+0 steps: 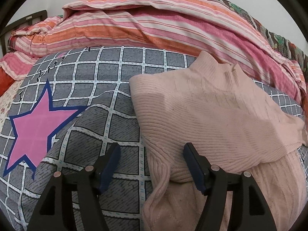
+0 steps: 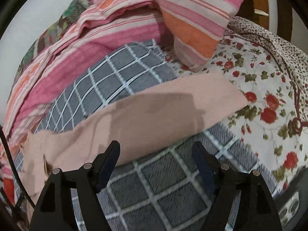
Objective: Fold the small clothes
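A pale pink ribbed sweater (image 1: 211, 115) lies on the grey checked sheet (image 1: 115, 77), collar toward the back, with one part folded over its body. My left gripper (image 1: 152, 154) is open at the sweater's near left edge. That edge runs between the fingers, and the right pad (image 1: 194, 165) rests against the knit. In the right wrist view the sweater (image 2: 154, 111) stretches across as a long pink band. My right gripper (image 2: 156, 148) stands open just in front of it, over bare checked sheet (image 2: 163, 188), with nothing between its fingers.
A bunched pink and orange striped quilt (image 1: 154, 23) fills the back of the bed. A striped pillow (image 2: 194, 19) and a floral sheet (image 2: 259, 88) lie at the right. A pink star (image 1: 36, 125) is printed on the checked sheet at the left.
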The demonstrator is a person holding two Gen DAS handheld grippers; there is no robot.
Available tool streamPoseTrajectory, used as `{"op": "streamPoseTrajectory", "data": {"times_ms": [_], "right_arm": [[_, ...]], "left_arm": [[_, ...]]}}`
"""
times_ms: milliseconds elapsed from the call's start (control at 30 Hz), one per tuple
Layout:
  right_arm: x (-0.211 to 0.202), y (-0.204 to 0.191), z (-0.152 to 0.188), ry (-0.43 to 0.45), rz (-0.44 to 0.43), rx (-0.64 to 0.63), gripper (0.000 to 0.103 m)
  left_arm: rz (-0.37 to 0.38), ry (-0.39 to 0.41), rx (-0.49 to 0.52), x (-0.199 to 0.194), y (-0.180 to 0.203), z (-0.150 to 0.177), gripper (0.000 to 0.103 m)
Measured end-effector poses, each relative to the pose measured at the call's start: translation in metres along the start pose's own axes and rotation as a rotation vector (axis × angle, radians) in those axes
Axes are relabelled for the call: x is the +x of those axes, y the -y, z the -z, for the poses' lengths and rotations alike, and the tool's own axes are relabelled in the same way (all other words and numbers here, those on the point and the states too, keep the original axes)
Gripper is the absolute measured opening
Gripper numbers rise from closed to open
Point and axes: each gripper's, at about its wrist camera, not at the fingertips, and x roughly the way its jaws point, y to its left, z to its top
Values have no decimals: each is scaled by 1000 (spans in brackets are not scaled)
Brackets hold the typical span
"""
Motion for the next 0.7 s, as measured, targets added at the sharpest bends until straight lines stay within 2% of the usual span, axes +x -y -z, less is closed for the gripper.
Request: {"op": "streamPoseTrajectory", "data": {"times_ms": [100, 133, 167, 200, 233, 267, 300, 333, 533, 700], "right_arm": [[10, 5, -6, 8, 26, 20, 75], [11, 6, -8, 14, 24, 21, 68], [12, 6, -10, 30, 32, 19, 54], [12, 6, -11, 34, 37, 18, 47], [12, 5, -12, 45, 49, 15, 22], [11, 5, -12, 57, 38, 9, 6], [11, 4, -13, 60, -7, -2, 6], [8, 0, -12, 80, -11, -18, 6], [-41, -35, -3, 295, 49, -148, 6], [-79, -88, 5, 405, 45, -231, 6]], "left_arm": [[7, -2, -2, 1, -1, 0, 68], [8, -2, -3, 1, -1, 0, 68], [9, -2, -3, 1, -2, -1, 68], [8, -2, -2, 1, -1, -1, 68], [8, -2, -2, 1, -2, -1, 68], [9, -2, -2, 1, -2, -1, 68], [9, -1, -3, 1, -1, -1, 68], [9, -1, -3, 1, -1, -1, 68], [37, 7, -20, -2, -4, -1, 69], [75, 22, -54, -10, -11, 1, 70]]}}
